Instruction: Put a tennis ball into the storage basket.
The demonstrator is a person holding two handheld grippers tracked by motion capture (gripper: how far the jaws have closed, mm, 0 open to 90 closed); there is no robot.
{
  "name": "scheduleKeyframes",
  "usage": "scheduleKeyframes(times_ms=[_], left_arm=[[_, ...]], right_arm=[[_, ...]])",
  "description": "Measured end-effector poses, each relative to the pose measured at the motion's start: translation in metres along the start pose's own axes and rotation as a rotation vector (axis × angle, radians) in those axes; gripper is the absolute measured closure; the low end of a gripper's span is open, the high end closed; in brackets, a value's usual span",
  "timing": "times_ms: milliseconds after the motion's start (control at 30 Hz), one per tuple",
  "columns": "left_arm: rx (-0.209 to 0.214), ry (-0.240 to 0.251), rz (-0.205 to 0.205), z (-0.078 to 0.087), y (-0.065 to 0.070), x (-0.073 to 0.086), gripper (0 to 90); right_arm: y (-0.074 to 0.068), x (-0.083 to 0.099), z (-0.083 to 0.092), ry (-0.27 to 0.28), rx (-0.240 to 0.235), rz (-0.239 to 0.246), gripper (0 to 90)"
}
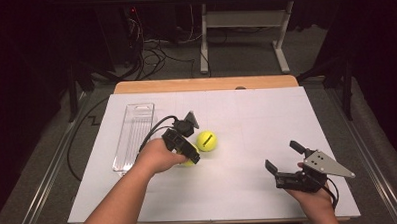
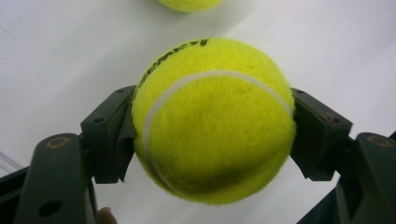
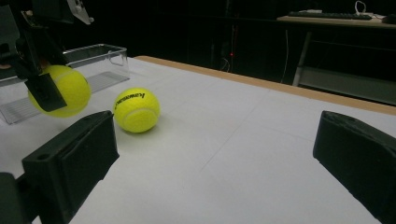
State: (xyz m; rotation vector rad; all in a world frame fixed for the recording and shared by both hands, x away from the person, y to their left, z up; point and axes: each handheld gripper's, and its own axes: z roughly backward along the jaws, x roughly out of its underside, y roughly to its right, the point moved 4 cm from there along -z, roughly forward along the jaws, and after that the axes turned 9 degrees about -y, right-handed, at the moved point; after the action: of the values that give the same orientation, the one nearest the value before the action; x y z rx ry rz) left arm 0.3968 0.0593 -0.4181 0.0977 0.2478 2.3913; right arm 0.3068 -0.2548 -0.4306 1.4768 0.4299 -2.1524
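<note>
Landmark: the clear plastic tray [image 1: 132, 137], a long box lying on the white table cover [image 1: 249, 190] toward its left side; every place below is given from it.

Left gripper [image 1: 188, 155]: just beside the tray's long right wall, near the tray's closer half, held in the person's left hand [image 1: 158, 156].

Left jaws: clenched on a tennis ball; in the left gripper view the two black pads press into its left and right flanks.

Held tennis ball [image 2: 212, 121]: yellow, with a white seam and black lettering; between the left jaws, right of the tray and outside it. In the right gripper view it hangs clear of the cover, in front of the tray's wall.

Second tennis ball [image 1: 206, 140]: resting on the cover to the right of the tray, a little farther from it than the held ball, close to that ball but apart from it.

Right gripper [image 1: 283, 164]: well apart from the tray, over the near right part of the cover, in the person's right hand [image 1: 317, 200].

Right jaws: released and spread wide, with bare cover between them.

Tray contents: cannot tell for sure from above; the ribbed floor shows through the clear walls.
</note>
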Motion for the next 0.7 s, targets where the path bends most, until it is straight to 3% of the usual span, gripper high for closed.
scheduleKeyframes(times_ms=[500,700], left_arm=[[0.008,0.053,0.034,0.017,-0.01,0.009,26.7],[0.015,0.048,0.03,0.023,-0.011,0.014,26.8]], right_arm=[[0.0,0.0,0.0,-0.001,-0.001,0.001,0.4],[-0.001,0.001,0.0,-0.003,0.0,0.001,0.4]])
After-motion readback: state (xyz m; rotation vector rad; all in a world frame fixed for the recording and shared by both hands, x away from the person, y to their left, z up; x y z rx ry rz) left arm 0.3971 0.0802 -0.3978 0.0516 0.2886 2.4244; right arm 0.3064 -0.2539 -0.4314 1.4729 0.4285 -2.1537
